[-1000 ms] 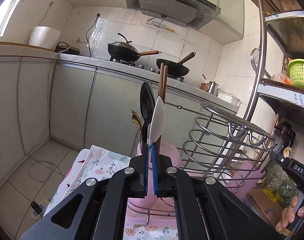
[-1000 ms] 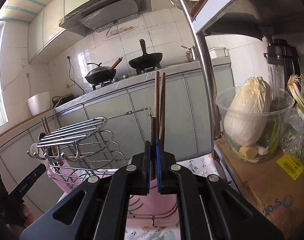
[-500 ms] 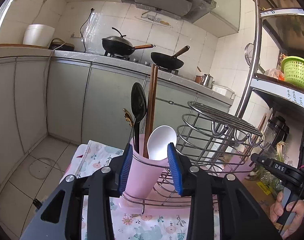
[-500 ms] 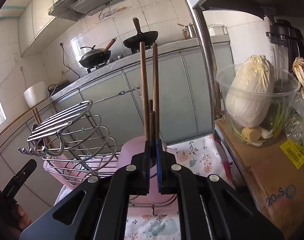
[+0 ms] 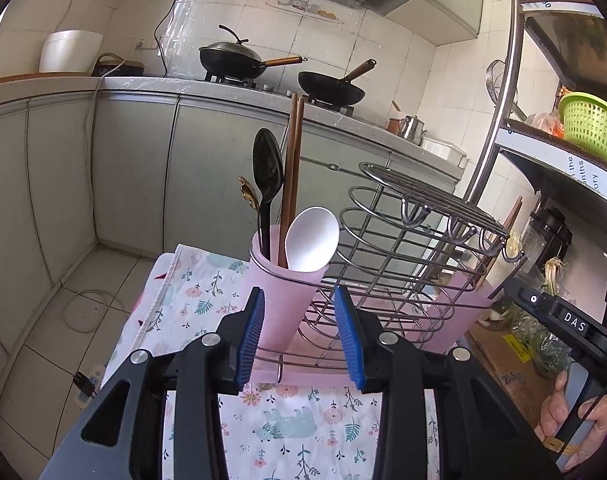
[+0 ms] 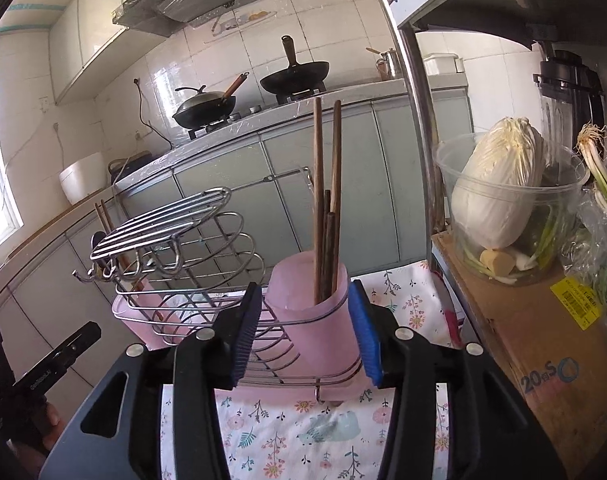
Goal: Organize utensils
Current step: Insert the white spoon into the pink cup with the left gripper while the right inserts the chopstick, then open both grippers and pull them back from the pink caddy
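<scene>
Left wrist view is showing the left claw [image 5: 299, 334] standing released before a pink cup [image 5: 281, 292] in the wire rack [image 5: 415, 248], where a white spoon [image 5: 313, 240], black spoon [image 5: 267, 172] and chopsticks [image 5: 292, 160] are standing. Right claw [image 6: 303, 330] is opening, gripping nothing, its pads flanking another pink cup [image 6: 311, 312] holding chopsticks [image 6: 323, 208].

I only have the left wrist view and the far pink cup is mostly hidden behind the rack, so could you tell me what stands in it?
Observer: Only brown chopsticks, standing in the pink cup.
Operator: Are the right tongs gripping any?
Observer: No; the right tongs are opening, with only the cup showing between them, ungripped.
Operator: What is beside that cup?
Observer: A cabbage in a clear tub on a cardboard box.
</scene>
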The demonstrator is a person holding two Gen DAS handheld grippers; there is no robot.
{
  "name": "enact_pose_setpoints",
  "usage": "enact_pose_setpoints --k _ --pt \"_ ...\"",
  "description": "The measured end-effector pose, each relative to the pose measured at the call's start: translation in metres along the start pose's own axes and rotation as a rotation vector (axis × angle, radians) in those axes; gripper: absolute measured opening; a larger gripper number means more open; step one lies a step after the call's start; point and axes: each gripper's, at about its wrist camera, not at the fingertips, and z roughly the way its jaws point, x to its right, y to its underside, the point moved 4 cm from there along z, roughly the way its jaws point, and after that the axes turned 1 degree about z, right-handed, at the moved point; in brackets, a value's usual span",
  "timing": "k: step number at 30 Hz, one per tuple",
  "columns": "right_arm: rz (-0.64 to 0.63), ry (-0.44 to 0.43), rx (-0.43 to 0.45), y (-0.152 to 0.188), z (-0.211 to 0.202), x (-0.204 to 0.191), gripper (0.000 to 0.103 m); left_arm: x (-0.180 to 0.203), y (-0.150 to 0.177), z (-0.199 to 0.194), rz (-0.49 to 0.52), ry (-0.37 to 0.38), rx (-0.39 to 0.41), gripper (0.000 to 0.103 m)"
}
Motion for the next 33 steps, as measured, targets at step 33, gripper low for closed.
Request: enact_pose_setpoints --k 33 --pt "-0.170 0.038 -0.032 0.085 -0.083 -0.055 0.072 0.046 0.038 -0.059 0.073 -0.024 -0.093 0.064"
